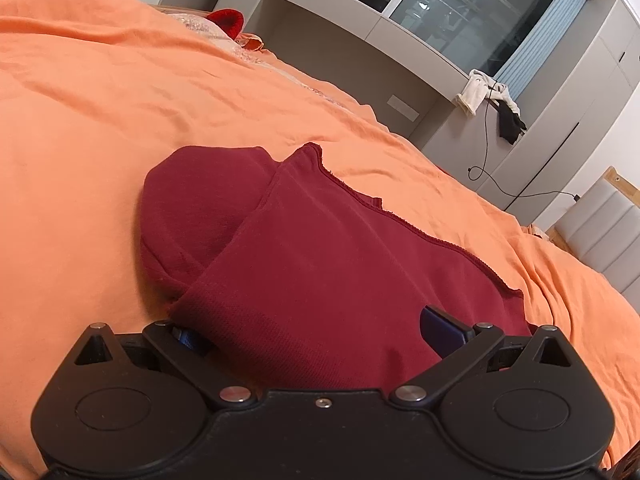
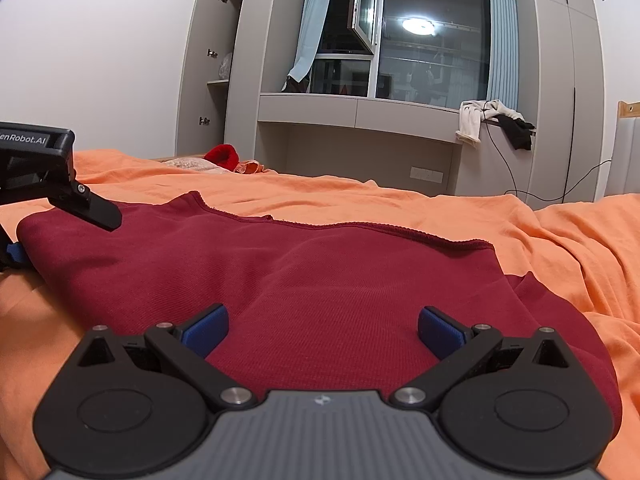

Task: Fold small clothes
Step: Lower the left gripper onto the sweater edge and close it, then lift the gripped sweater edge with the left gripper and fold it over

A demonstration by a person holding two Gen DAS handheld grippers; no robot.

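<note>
The dark red garment (image 2: 320, 264) lay spread on the orange bedcover (image 2: 520, 232), directly in front of and partly beneath both pairs of tongs. Judging by how it lay, the folding looked only partly done: in the left wrist view one layer was already doubled over a rounded lower portion that bulged out ahead and to the left of the left tongs (image 1: 316, 334), while in the right wrist view the cloth was a broad, fairly flat panel with a raw, slightly frayed edge running across well ahead of the right tongs (image 2: 323, 330). More folds seemed to be needed before it would be a compact bundle, and nothing showed a finished stack nearby. The fabric was a fine-ribbed knit, soft and limp, with shallow wrinkles and one corner peeking out past the panel ahead and to the right of the right tongs. The left tongs stood with jaws wide apart, the red cloth rising between the blue pads (image 1: 442, 330) and covering most of the left-hand pad; they were not pinching it. The right tongs were likewise spread wide, hovering low over the near part of the garment with both pads clear of any pinch. The left tongs also appeared at the far left of the right view, at the garment's left end.
</note>
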